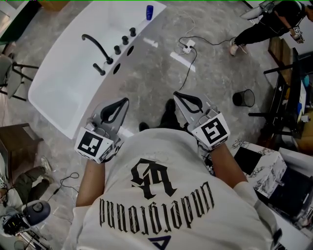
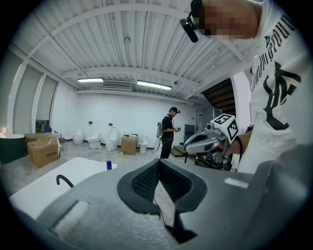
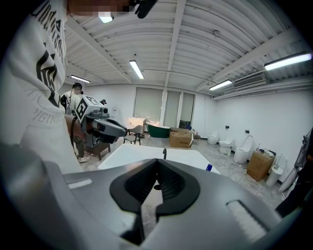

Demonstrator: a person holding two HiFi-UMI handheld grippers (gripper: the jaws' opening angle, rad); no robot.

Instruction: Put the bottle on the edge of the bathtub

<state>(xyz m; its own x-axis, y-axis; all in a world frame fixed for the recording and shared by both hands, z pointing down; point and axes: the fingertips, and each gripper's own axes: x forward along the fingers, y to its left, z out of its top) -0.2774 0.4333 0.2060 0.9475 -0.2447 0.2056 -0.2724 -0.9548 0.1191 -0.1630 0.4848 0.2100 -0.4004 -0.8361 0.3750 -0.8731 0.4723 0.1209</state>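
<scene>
Head view looks steeply down over the person's white printed shirt (image 1: 161, 195) at 2 grippers held out side by side above the grey floor (image 1: 161, 68). The left gripper (image 1: 125, 100) has its fingers clenched, tip against tip, with nothing between them; the left gripper view shows the ribbed pads meeting at a point, with only the room beyond. The right gripper (image 1: 176, 93) is clenched in the same way and equally empty, its pads closed together in the right gripper view. Each carries its marker cube close to the person's wrist, and the 2 grippers are apart, not touching. The white bathtub (image 1: 63, 85) lies diagonally at upper left, well ahead of both grippers. A black curved faucet (image 1: 95, 45) arches over its basin, and a row of black knobs (image 1: 125, 40) sits along the near rim. The blue bottle (image 1: 149, 12) stands upright on the bathtub's edge at the far corner, just past the knobs and well apart from either gripper. On the floor to the right lie a white power strip (image 1: 188, 47) with its black cable and a black bin (image 1: 243, 97). Another person (image 1: 266, 22) is at the top right corner. In the left gripper view, cardboard boxes (image 2: 43, 150) and white toilets (image 2: 111, 142) line the far wall.
</scene>
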